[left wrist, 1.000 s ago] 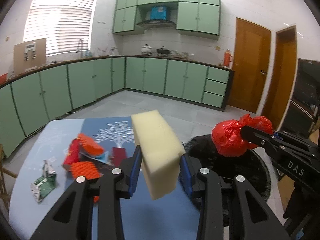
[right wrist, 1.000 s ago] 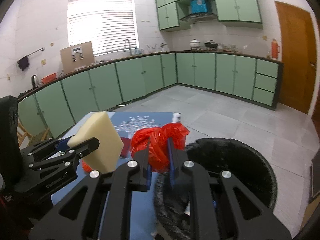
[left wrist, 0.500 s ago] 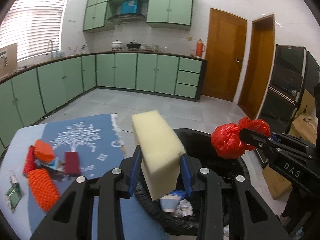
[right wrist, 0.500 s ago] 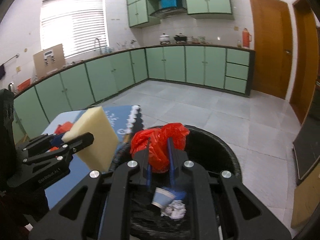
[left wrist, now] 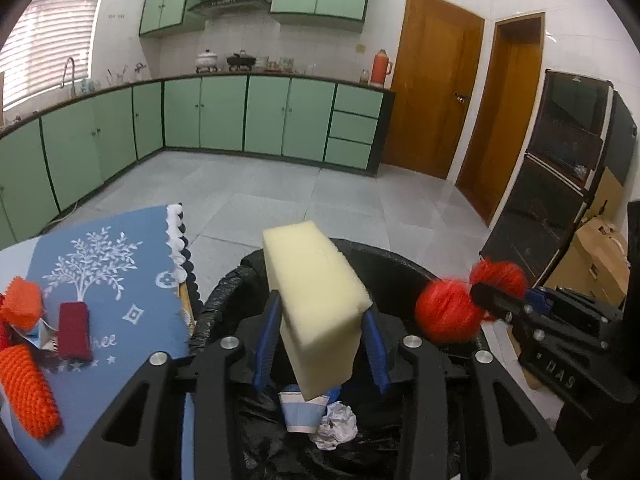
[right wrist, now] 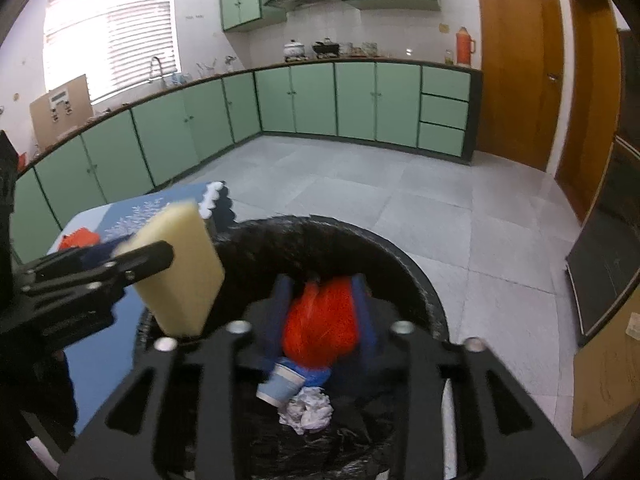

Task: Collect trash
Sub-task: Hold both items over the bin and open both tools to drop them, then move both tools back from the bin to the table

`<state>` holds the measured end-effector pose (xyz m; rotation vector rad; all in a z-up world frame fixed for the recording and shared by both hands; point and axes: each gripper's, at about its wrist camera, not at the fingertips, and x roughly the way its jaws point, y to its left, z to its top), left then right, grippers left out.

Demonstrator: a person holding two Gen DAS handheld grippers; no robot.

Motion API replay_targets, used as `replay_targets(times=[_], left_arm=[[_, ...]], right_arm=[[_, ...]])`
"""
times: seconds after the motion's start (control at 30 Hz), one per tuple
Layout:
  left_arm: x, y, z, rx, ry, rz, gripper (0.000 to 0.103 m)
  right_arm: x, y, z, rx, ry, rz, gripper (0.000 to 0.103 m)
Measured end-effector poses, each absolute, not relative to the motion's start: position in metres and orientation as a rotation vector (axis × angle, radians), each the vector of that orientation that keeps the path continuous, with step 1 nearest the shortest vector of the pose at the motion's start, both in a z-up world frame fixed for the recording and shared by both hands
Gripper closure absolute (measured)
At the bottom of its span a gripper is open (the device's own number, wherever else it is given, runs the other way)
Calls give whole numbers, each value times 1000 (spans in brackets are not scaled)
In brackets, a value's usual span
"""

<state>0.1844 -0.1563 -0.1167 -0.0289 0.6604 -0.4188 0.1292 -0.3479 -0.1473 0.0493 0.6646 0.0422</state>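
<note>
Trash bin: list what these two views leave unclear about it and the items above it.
- Trash bin: its depth and lower contents, hidden by both tools' bodies.
- Red bag: motion-blurred in both views, so the right tool's hold is uncertain.
- Paper cup: top covered by the foam block in the left view.

Daylight pours through the slatted window blinds (right wrist: 112, 28), blown out to near white, and the pale floor tiles (right wrist: 500, 208) carry a soft sheen below the doors, so the kitchen reads bright and even with only faint shadows. Both fisheye views bend the cabinets and door frames into curves and darken to black at the corners. The red plastic bag (right wrist: 320, 326) is smeared by motion blur in both views, while the yellow sponge (left wrist: 316, 304) stays fairly sharp in the left wrist view.
</note>
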Motion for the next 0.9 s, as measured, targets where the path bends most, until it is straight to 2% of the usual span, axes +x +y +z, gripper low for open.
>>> replay_targets(times=[0.03, 0.13, 0.17, 0.23, 0.43, 0.9], left_arm=[[186, -156, -117, -33, 668, -423, 46], [185, -151, -115, -41, 657, -423, 35], [184, -147, -114, -43, 652, -421, 33], [183, -138, -112, -52, 646, -410, 33], [175, -98, -97, -73, 605, -329, 28], [126, 21, -86, -60, 553, -72, 27]], right_arm=[[128, -349, -149, 54, 669, 33, 54], [125, -349, -150, 56, 667, 12, 34], [123, -348, -150, 57, 663, 7, 30], [119, -346, -147, 63, 651, -5, 14], [111, -322, -131, 65, 624, 38, 11], [113, -210, -106, 48, 558, 265, 10]])
